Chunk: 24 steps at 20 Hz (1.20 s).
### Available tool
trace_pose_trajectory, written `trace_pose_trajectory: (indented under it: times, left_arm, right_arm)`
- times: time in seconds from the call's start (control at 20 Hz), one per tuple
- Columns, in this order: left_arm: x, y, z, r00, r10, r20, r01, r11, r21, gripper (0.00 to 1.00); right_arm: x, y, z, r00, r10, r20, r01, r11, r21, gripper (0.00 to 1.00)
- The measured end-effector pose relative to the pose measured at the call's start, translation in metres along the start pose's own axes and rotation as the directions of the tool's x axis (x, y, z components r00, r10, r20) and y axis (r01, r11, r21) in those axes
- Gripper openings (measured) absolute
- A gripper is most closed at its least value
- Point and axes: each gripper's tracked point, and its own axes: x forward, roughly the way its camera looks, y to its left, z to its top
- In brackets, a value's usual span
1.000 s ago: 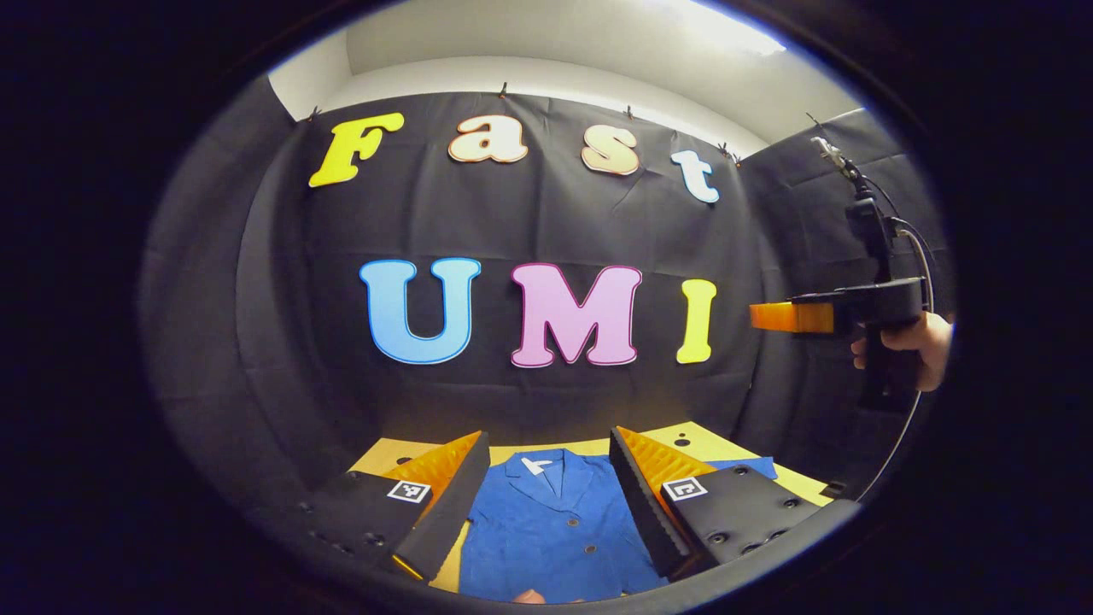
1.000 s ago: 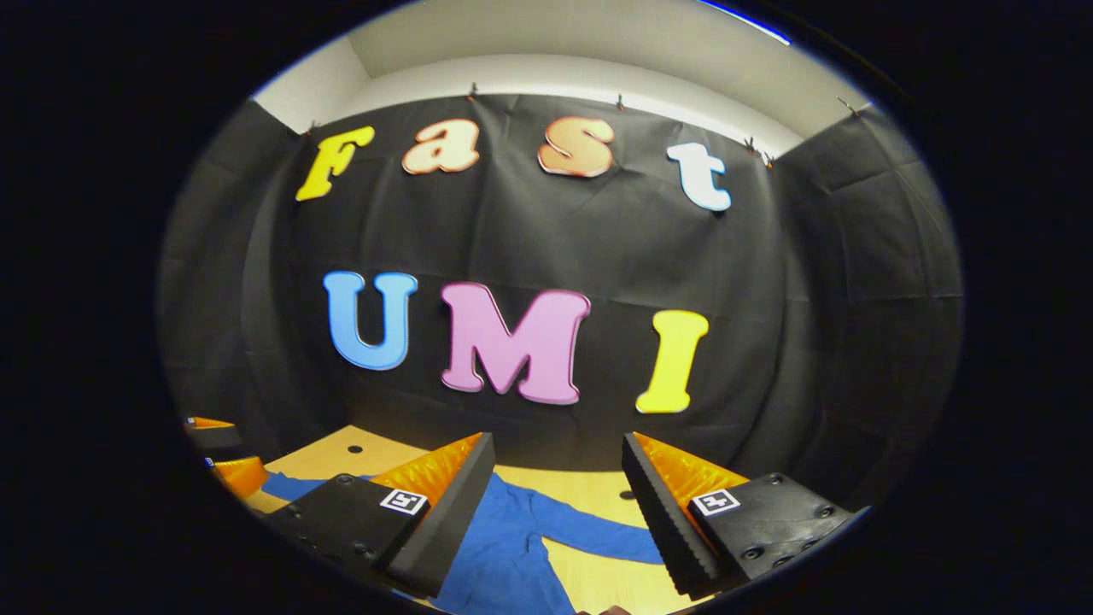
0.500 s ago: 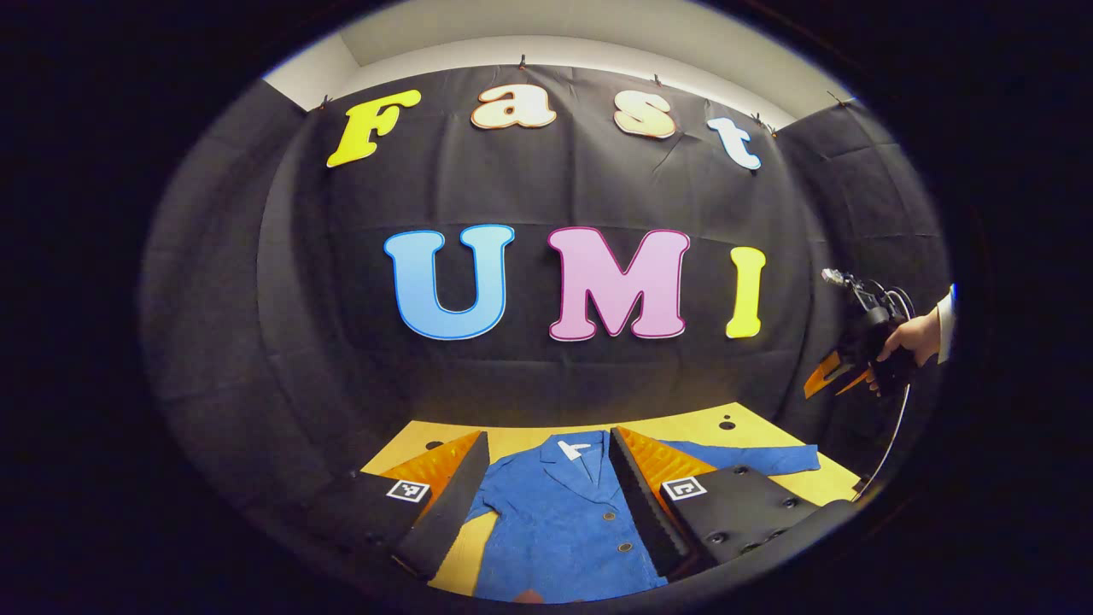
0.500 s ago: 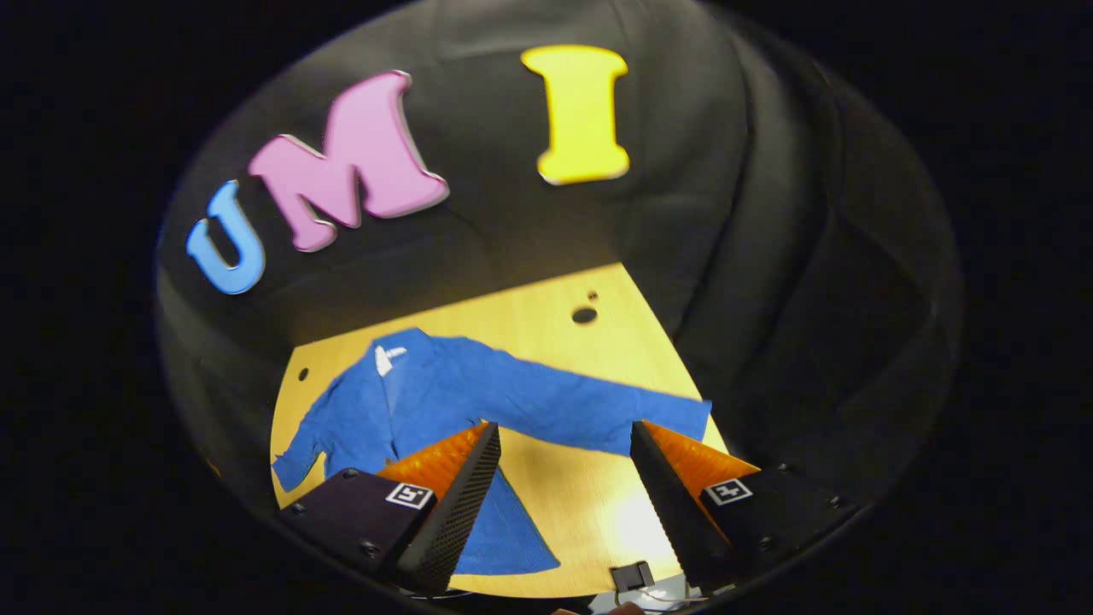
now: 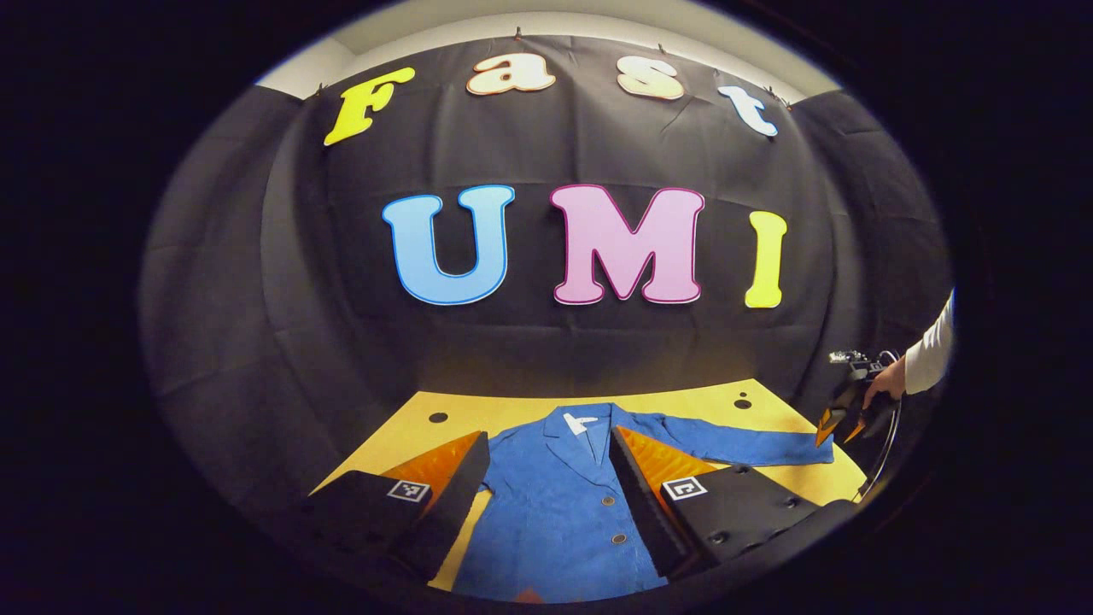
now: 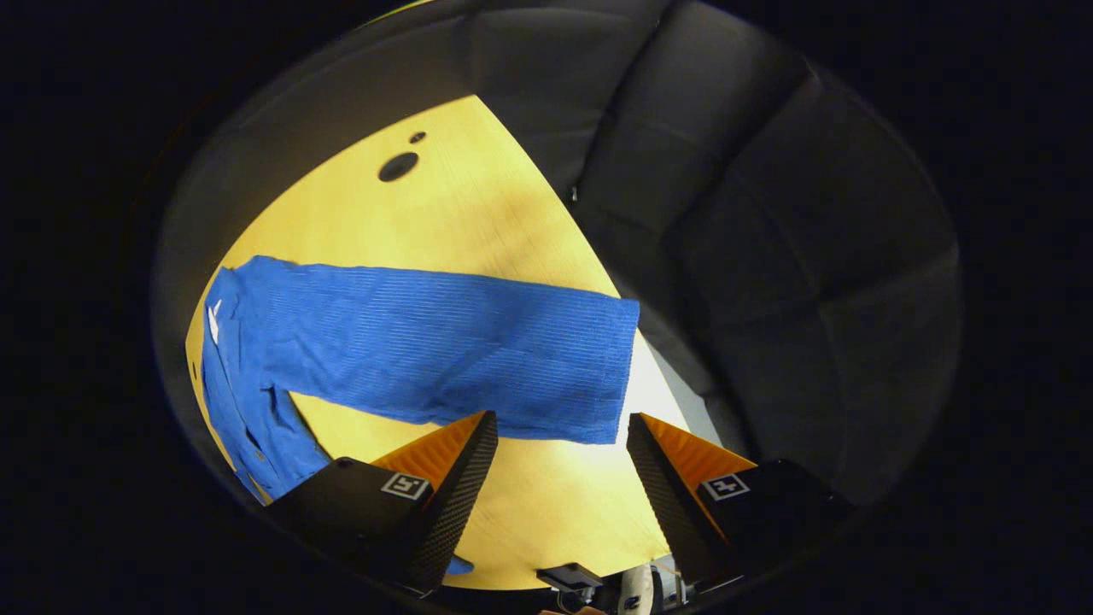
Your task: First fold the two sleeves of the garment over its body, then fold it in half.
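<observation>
We are looking along the left gripper (image 5: 546, 500) at a blue jacket (image 5: 555, 504) lying flat and face-up on the yellow wooden bench (image 5: 410, 431). Its collar is pointing toward 12 o'clock, a small white neck label (image 5: 579, 423) is showing inside it, and whatever is printed there is too small for us to read. Dark buttons are running down the front. The left gripper's fingers (image 5: 444, 500) are standing wide apart above the jacket's body, holding nothing; each finger block is carrying a small square black-and-white marker, not readable as text.

In the left gripper view, one sleeve (image 5: 751, 446) is stretching out toward 3 o'clock, flat on the bench. At its cuff end we are seeing the right gripper (image 5: 832, 423) held by a hand (image 5: 879, 389) in a white sleeve, tilted down near the cuff; whether it is touching the cloth we cannot tell.

In the right gripper view, that sleeve (image 6: 444, 350) is lying across the bench from 9 o'clock toward the centre, with its cuff (image 6: 619, 367) just beyond the right gripper (image 6: 559, 478). The fingers (image 6: 461, 487) are spread wide with bare bench between them, gripping nothing. Two dark round holes (image 6: 398, 166) are showing in the bench toward 11 o'clock.
</observation>
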Motion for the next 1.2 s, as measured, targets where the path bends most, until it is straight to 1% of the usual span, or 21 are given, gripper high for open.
trace_pose_trajectory:
  times: [0.1, 0.15, 0.25, 0.3, 0.35, 0.4, 0.45, 0.5, 0.55, 0.65, 0.75, 0.85, 0.95, 1.05, 1.2]
  left_arm:
    - [0.004, -0.001, -0.002, 1.000, -0.002, -0.010, 0.002, 1.000, 0.003, 0.81]
    - [0.004, 0.000, -0.003, 1.000, 0.001, -0.014, -0.001, 1.000, 0.013, 0.81]
    - [0.003, 0.007, -0.004, 1.000, 0.020, -0.015, -0.019, 0.999, 0.035, 0.81]
    - [0.003, 0.008, -0.003, 1.000, 0.022, -0.017, -0.021, 0.999, 0.041, 0.81]
    - [0.003, 0.009, -0.004, 1.000, 0.022, -0.022, -0.021, 0.999, 0.042, 0.81]
    - [0.004, 0.007, -0.006, 1.000, 0.019, -0.024, -0.018, 0.999, 0.041, 0.81]
    - [0.004, 0.005, -0.005, 1.000, 0.010, -0.026, -0.009, 0.999, 0.039, 0.81]
    - [0.005, 0.004, -0.007, 1.000, -0.001, -0.029, 0.002, 0.999, 0.040, 0.81]
    - [0.006, 0.003, -0.006, 1.000, -0.012, -0.028, 0.013, 0.999, 0.045, 0.81]
    - [0.004, 0.000, 0.000, 0.999, -0.029, -0.013, 0.030, 0.997, 0.074, 0.81]
    - [-0.002, 0.001, 0.012, 0.999, -0.031, 0.026, 0.028, 0.993, 0.112, 0.81]
    - [-0.007, 0.009, 0.014, 0.998, -0.034, 0.047, 0.028, 0.992, 0.125, 0.82]
    - [-0.014, 0.015, 0.011, 0.997, -0.052, 0.051, 0.046, 0.993, 0.111, 0.82]
    - [-0.024, 0.023, 0.009, 0.994, -0.080, 0.068, 0.073, 0.993, 0.087, 0.82]
    - [-0.036, 0.042, 0.005, 0.989, -0.114, 0.095, 0.106, 0.991, 0.087, 0.82]
  right_arm:
    - [0.016, -0.004, 0.000, 1.000, -0.001, -0.024, 0.002, 1.000, 0.026, 0.98]
    - [0.021, -0.010, -0.001, 1.000, -0.014, -0.022, 0.015, 0.999, 0.040, 0.95]
    - [0.031, -0.021, -0.005, 0.999, -0.042, -0.034, 0.043, 0.998, 0.043, 0.94]
    - [0.038, -0.016, -0.006, 0.999, 0.007, -0.040, -0.004, 0.997, 0.073, 0.85]
    - [0.035, -0.012, -0.006, 0.999, 0.027, -0.045, -0.022, 0.993, 0.115, 0.85]
    - [0.033, -0.012, -0.004, 0.999, 0.034, -0.041, -0.028, 0.990, 0.139, 1.00]
    - [0.036, -0.016, -0.005, 0.999, 0.039, -0.037, -0.034, 0.991, 0.128, 0.84]
    - [0.036, -0.014, -0.003, 0.998, 0.051, -0.030, -0.048, 0.993, 0.107, 0.81]
    - [0.036, -0.012, 0.002, 0.998, 0.057, 0.000, -0.056, 0.992, 0.116, 0.57]
    - [0.032, -0.009, 0.003, 0.999, 0.050, 0.010, -0.051, 0.992, 0.113, 0.07]
    - [0.024, -0.005, 0.000, 0.999, 0.051, 0.013, -0.051, 0.994, 0.092, 0.05]
    - [0.007, -0.003, 0.007, 0.997, 0.035, 0.071, -0.039, 0.998, 0.053, 0.05]
    - [-0.027, 0.011, 0.018, 0.987, 0.059, 0.148, -0.064, 0.998, 0.028, 0.05]
    - [-0.071, 0.029, 0.026, 0.969, 0.089, 0.229, -0.088, 0.996, -0.015, 0.05]
    - [-0.152, 0.066, 0.040, 0.922, 0.125, 0.365, -0.091, 0.990, -0.109, 0.05]
